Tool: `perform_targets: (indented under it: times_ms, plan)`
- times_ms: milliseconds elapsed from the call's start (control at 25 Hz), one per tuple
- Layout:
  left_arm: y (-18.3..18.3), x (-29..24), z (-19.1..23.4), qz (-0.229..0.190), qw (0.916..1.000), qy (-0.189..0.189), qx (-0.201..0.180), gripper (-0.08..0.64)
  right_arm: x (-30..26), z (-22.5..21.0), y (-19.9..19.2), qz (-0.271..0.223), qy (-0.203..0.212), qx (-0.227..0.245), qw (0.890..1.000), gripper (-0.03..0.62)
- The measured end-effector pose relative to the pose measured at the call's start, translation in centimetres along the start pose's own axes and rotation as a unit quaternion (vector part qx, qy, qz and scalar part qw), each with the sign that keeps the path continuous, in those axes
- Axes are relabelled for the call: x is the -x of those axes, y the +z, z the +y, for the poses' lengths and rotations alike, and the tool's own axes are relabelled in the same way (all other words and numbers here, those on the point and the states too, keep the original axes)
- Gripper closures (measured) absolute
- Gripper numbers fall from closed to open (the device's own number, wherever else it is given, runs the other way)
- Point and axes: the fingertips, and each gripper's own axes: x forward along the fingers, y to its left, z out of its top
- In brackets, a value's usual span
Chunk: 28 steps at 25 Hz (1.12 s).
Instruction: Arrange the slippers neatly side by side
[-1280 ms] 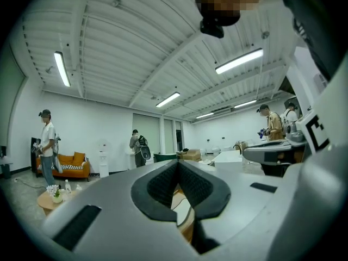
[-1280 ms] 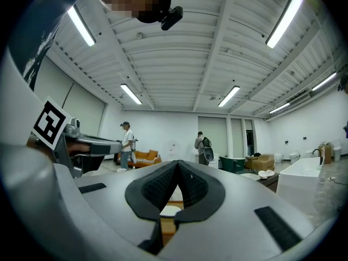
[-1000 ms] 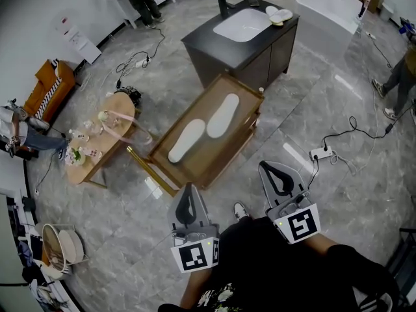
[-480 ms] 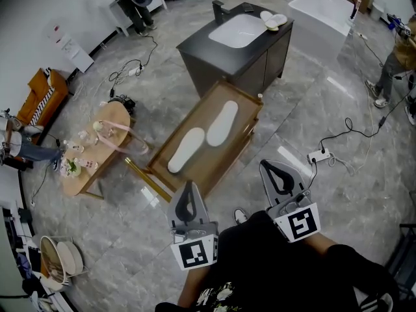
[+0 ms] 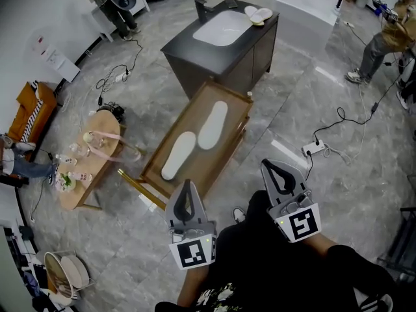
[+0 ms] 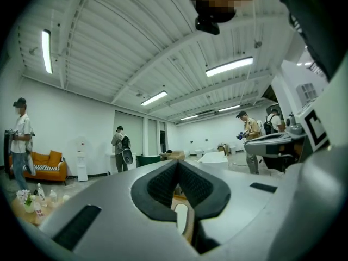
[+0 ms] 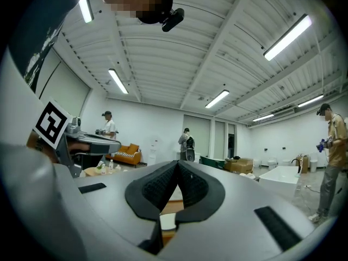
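A pair of pale slippers (image 5: 258, 13) lies on the dark vanity top (image 5: 188, 43) beside the white basin, far from both grippers. On the floor in front of the vanity lies a wooden board (image 5: 224, 149) bearing two white foot-shaped pieces (image 5: 177, 156), set end to end at a slant. My left gripper (image 5: 186, 186) is held level near the board's near corner, jaws shut and empty (image 6: 177, 165). My right gripper (image 5: 273, 166) is to the right of the board, also shut with nothing between the jaws (image 7: 177, 165).
A white bathtub (image 5: 304, 5) stands behind the vanity. A round wooden side table (image 5: 97, 164) with small bottles is on the left. A power strip and cables (image 5: 315, 148) trail over the marble floor on the right. People stand at the room's edges (image 5: 380, 41).
In the head view the vanity, board and side table have slid left and slightly up. Both grippers stay shut and keep nearly the same spot in the frame.
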Motion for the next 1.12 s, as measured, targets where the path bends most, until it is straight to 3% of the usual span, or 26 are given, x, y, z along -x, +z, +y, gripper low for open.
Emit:
perform_targets:
  times_ms: [160,480,640,1120]
  plan:
    - [-0.6,-1.1,-0.8,0.01,0.9999,-0.007,0.002,0.558,-0.1,-1.6,-0.1,-0.018,-0.007,0.004,1.0,0.594]
    - [-1.0,-3.3,0.7,0.031,0.9992,0.024,0.001,0.558,-3.5,-3.4,-2.3,0.023,0.008,-0.005,1.0,0.594]
    - [-1.0,-4.7,1.5,0.03,0.9988,0.038,-0.002,0.558,-5.4,-4.1,-2.5,0.018,0.021,0.004,1.0,0.594]
    - [-1.4,-9.7,4.9,0.028,0.9946,0.1,0.008,0.558,-14.1,-4.4,-3.4,0.002,0.108,-0.002,0.994,0.594]
